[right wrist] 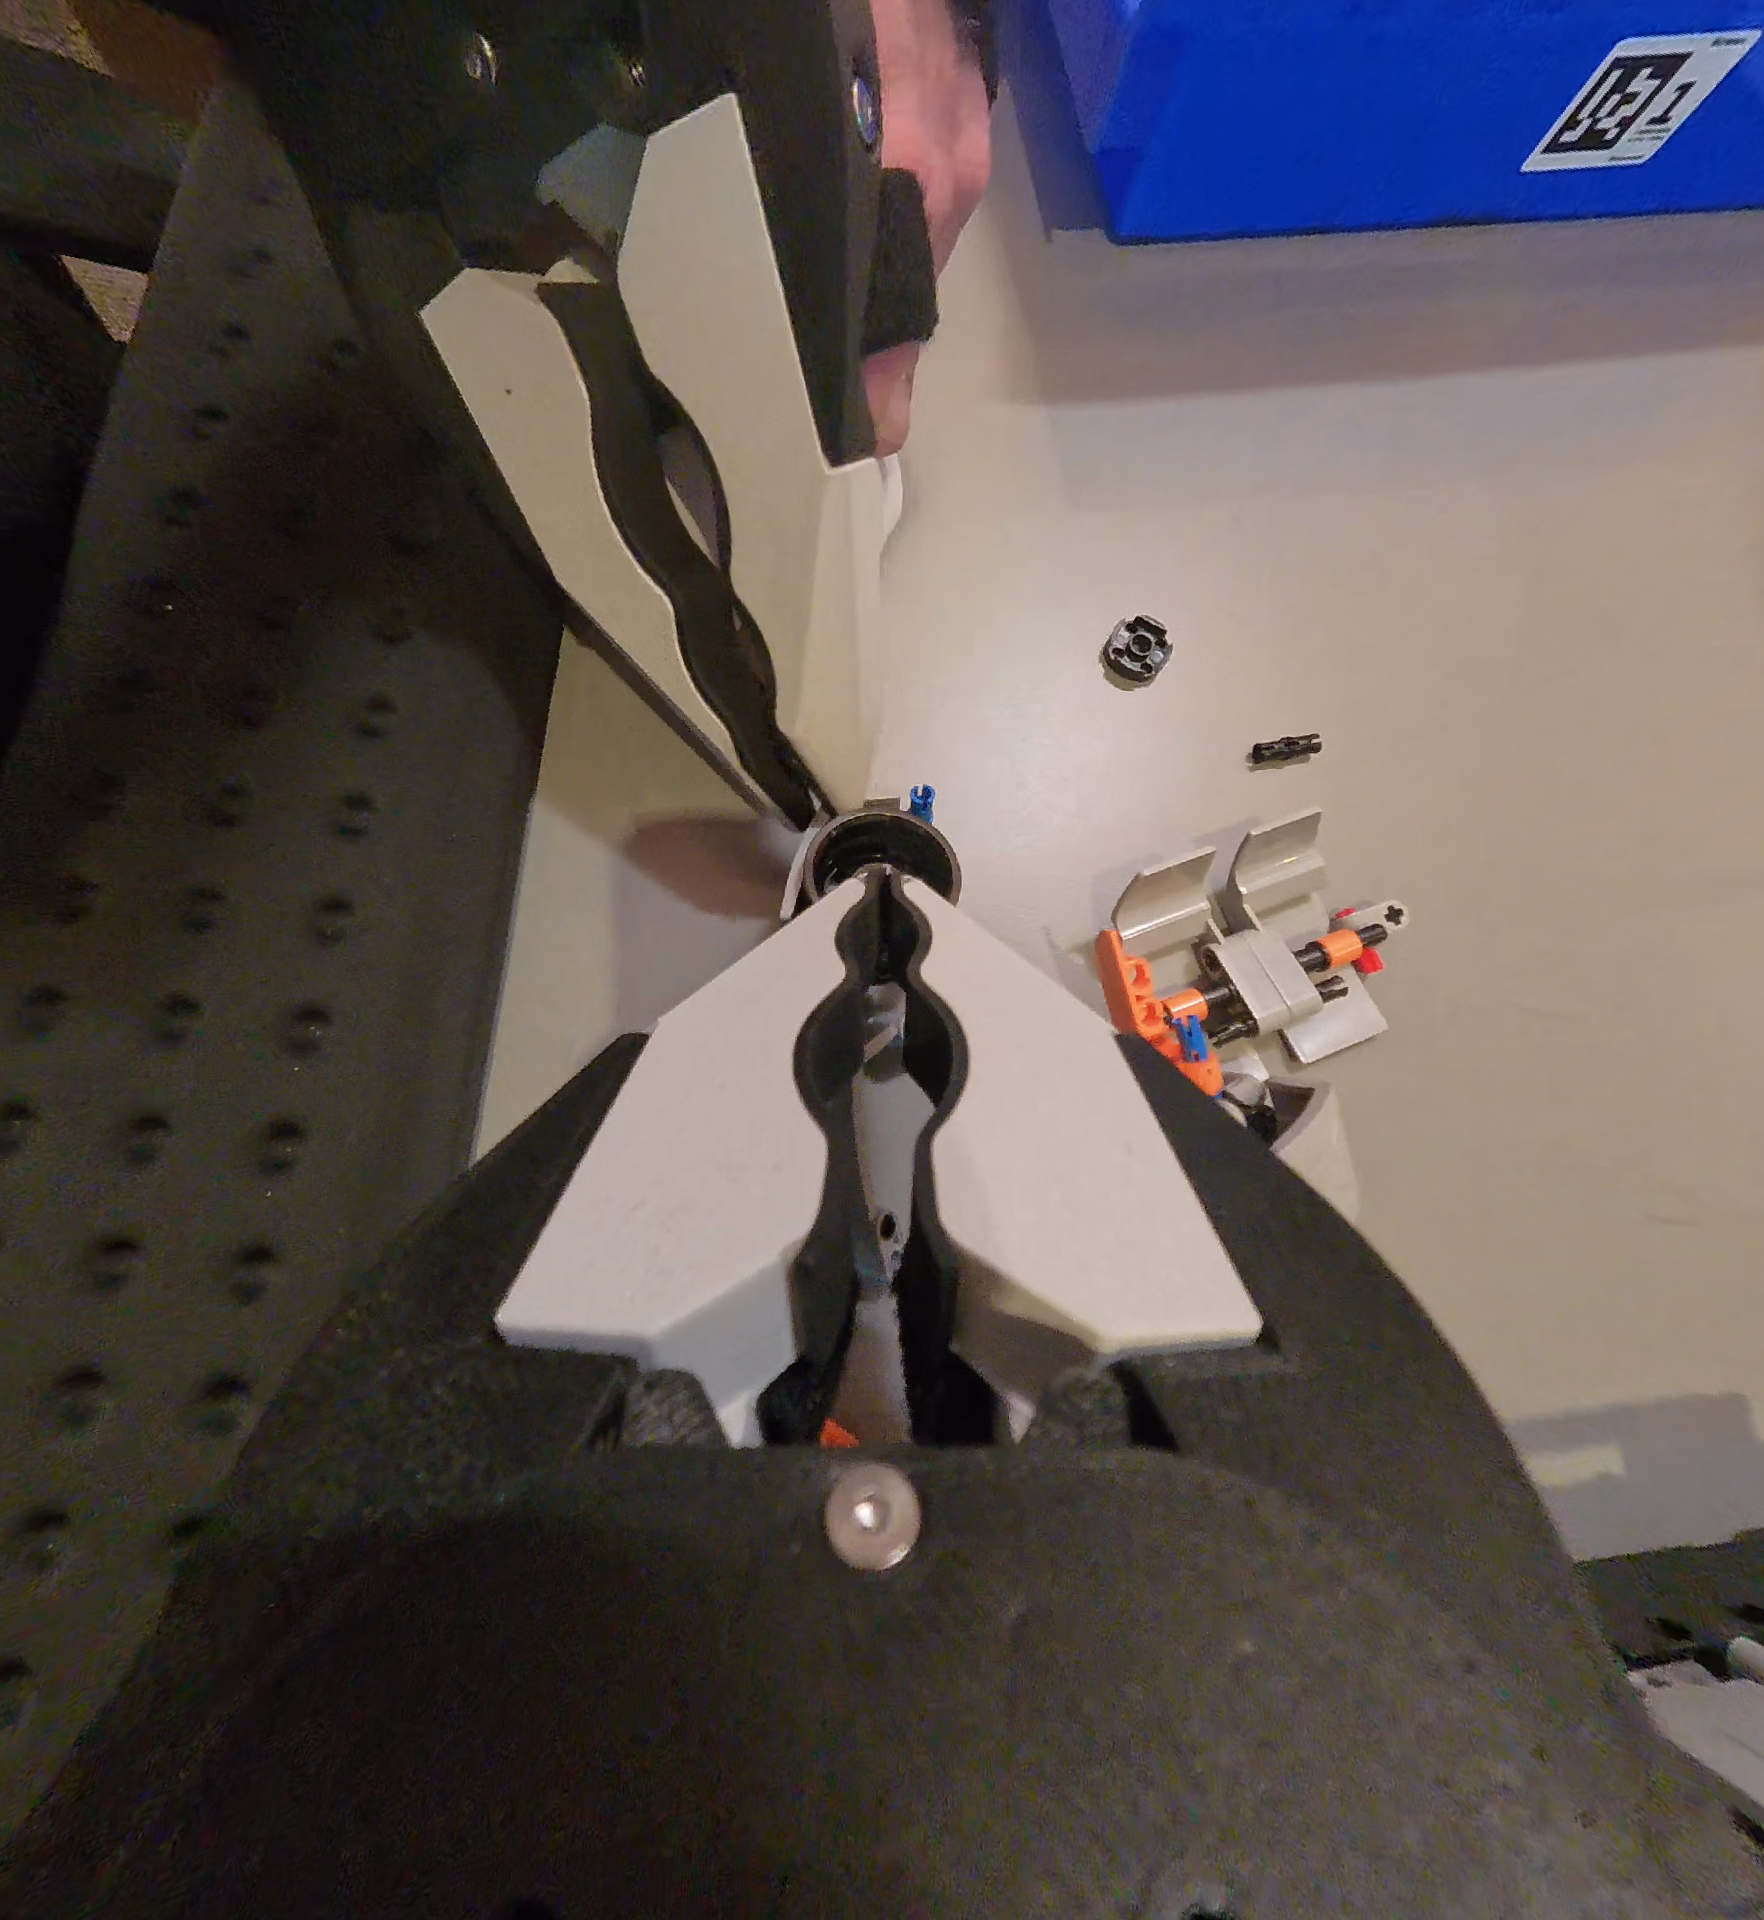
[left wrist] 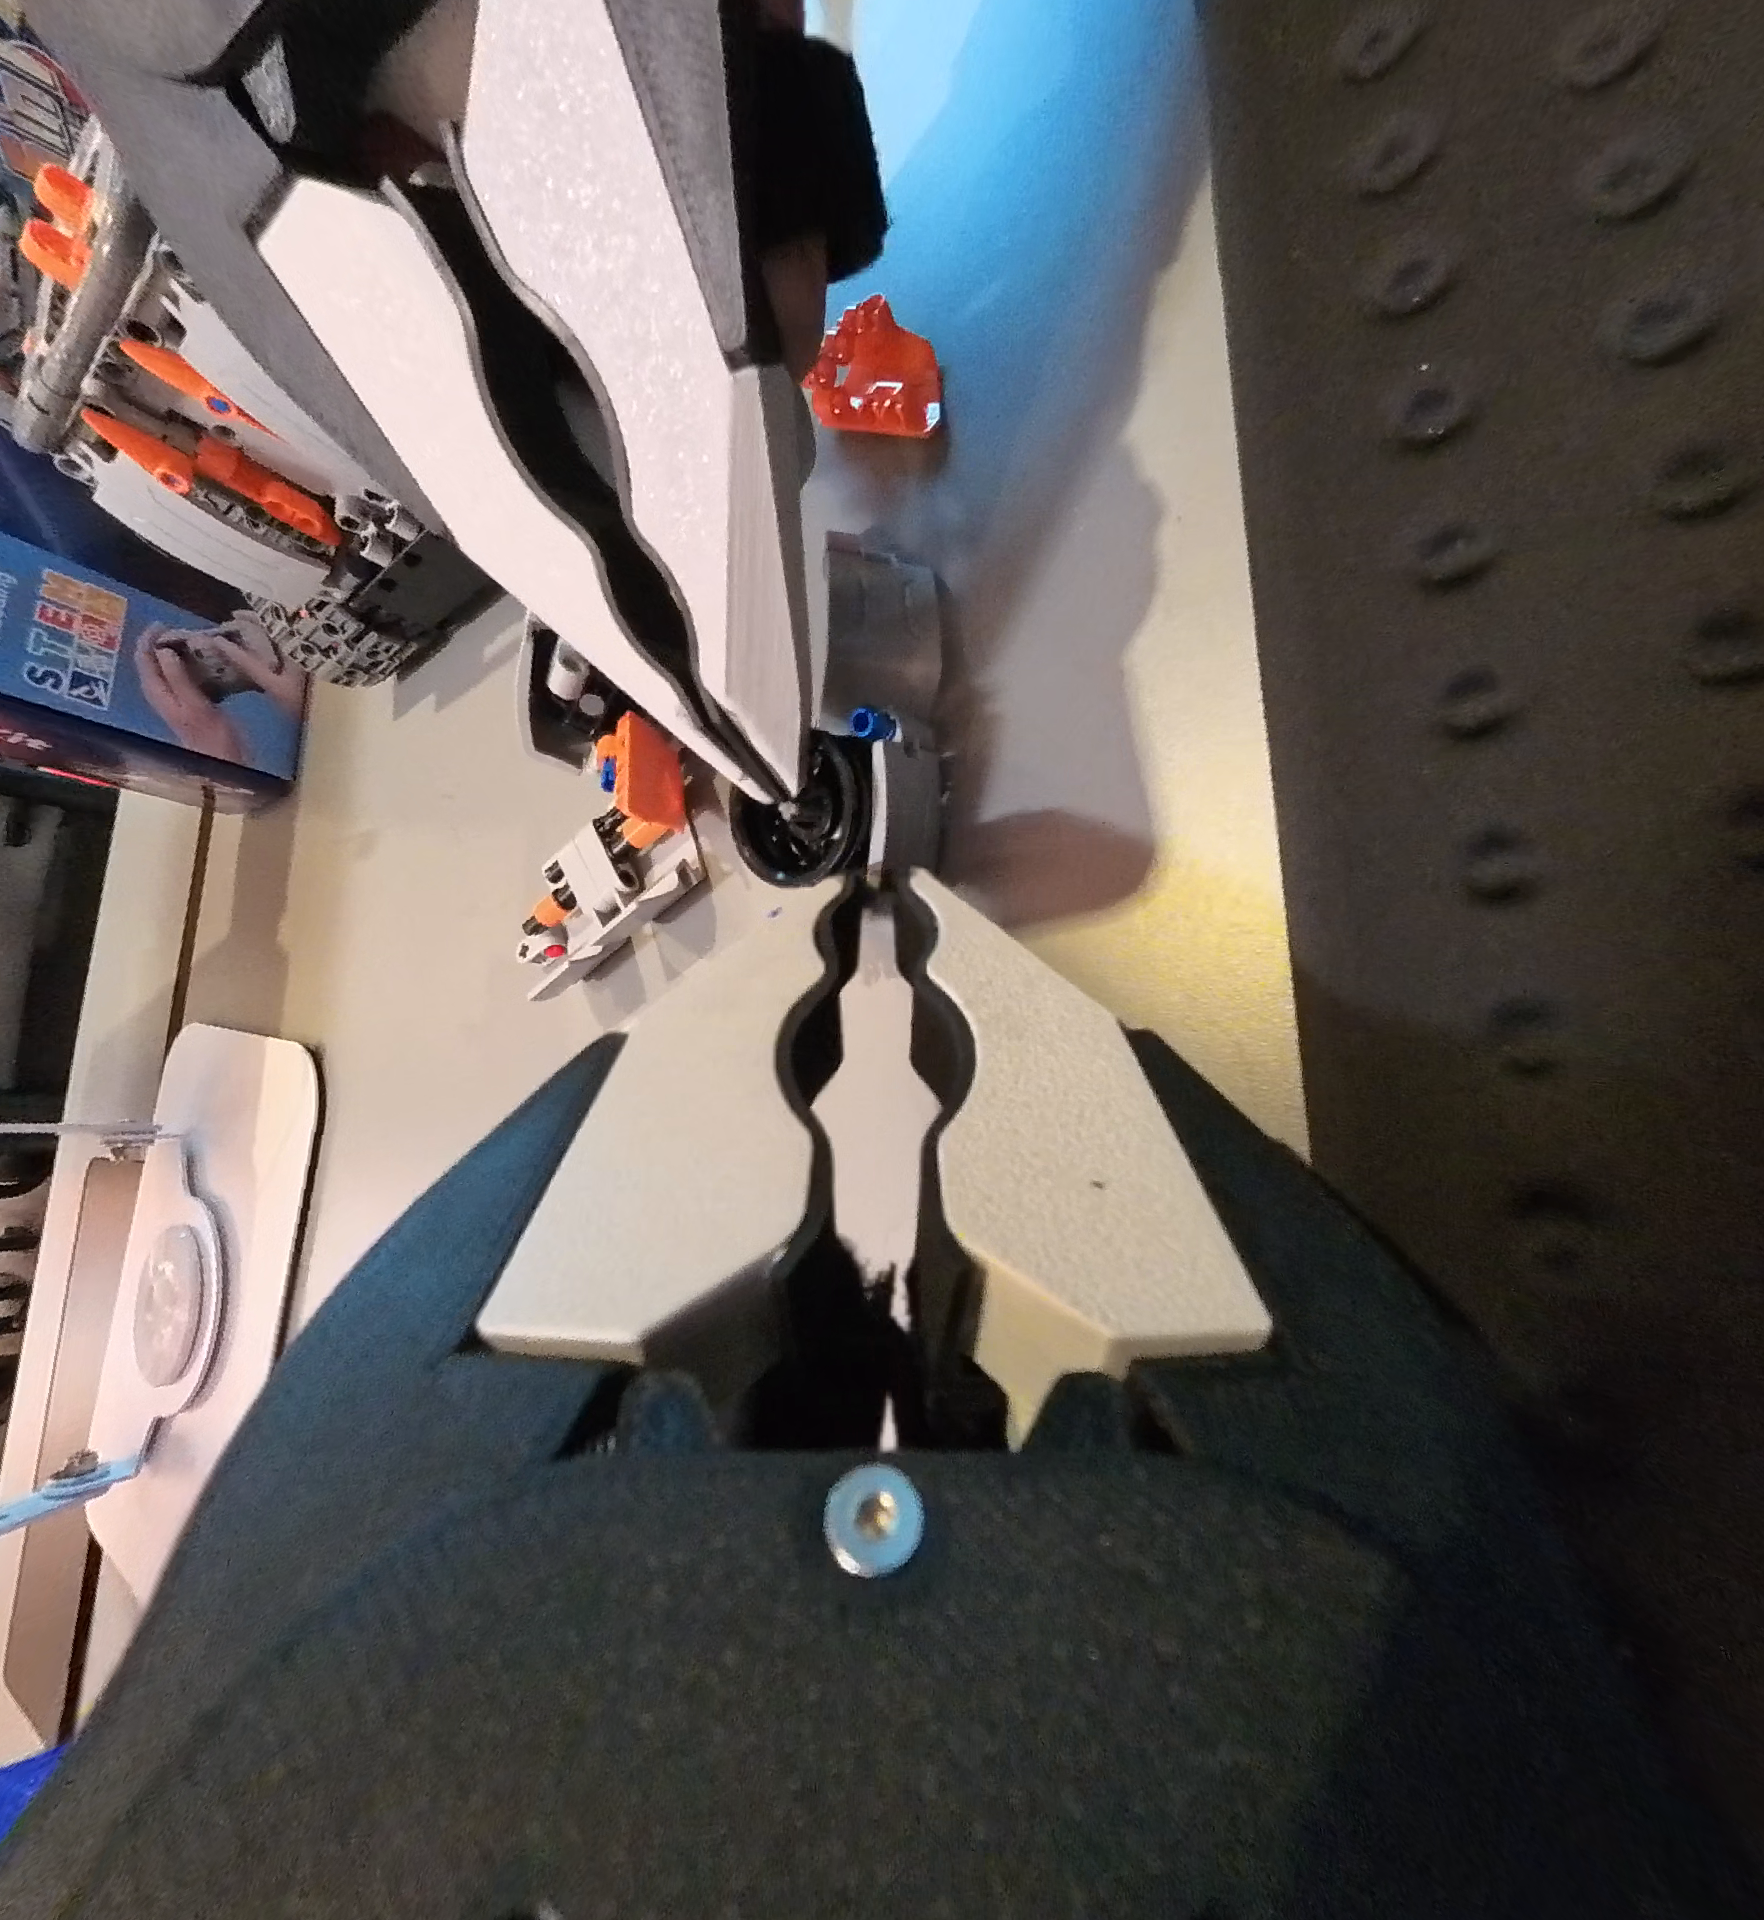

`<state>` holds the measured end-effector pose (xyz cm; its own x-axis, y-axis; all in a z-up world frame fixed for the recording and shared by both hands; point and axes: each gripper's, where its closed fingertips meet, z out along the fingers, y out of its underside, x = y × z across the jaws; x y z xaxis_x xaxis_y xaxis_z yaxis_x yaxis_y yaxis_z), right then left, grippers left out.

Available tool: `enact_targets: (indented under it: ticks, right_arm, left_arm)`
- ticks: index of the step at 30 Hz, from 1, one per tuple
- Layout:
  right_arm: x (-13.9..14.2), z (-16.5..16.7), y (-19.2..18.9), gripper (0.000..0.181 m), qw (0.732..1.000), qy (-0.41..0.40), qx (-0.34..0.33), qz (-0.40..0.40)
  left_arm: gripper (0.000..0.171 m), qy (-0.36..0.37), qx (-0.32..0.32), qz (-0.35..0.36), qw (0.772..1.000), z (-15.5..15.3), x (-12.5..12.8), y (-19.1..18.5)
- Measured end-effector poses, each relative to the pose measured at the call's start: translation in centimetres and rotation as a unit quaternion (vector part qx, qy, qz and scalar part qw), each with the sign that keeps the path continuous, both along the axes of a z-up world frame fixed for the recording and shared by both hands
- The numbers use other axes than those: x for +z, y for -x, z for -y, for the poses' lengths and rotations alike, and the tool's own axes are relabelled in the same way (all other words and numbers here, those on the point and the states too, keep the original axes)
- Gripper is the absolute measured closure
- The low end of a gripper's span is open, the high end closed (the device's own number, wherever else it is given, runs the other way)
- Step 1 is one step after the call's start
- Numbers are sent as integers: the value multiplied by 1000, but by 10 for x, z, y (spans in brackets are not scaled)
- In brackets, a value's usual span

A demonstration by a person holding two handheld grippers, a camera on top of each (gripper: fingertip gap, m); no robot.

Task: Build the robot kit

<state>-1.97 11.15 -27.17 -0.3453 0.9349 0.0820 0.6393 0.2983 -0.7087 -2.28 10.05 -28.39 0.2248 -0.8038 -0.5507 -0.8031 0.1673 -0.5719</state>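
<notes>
Both grippers meet on a small black wheel point(left wrist: 803, 821) with its grey curved part, held above the cream table point(right wrist: 1377, 520). Left gripper point(left wrist: 873, 883) jaws narrow, tips pinching the grey part. Right gripper point(right wrist: 878, 883) jaws narrow, tips clamped on the wheel rim. Orange-grey brick subassembly point(right wrist: 1252, 977) lies just beside; black pin point(right wrist: 1286, 748) and round grey piece point(right wrist: 1136, 649) farther off.
</notes>
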Motion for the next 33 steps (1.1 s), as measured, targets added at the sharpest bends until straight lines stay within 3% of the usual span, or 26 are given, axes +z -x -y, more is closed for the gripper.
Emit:
enact_targets:
  ticks: [15,24,33]
  right_arm:
    - [-2,-2,0,181,999,-29,-16,14]
    - [-3,-2,0,181,998,-65,-15,17]
    - [2,0,0,180,1000,-21,-11,5]
  left_arm:
    - [171,6,-19,-14,1000,3,0,-7]
    - [171,55,-18,15,998,4,0,-10]
    - [171,68,-27,22,997,7,1,-4]
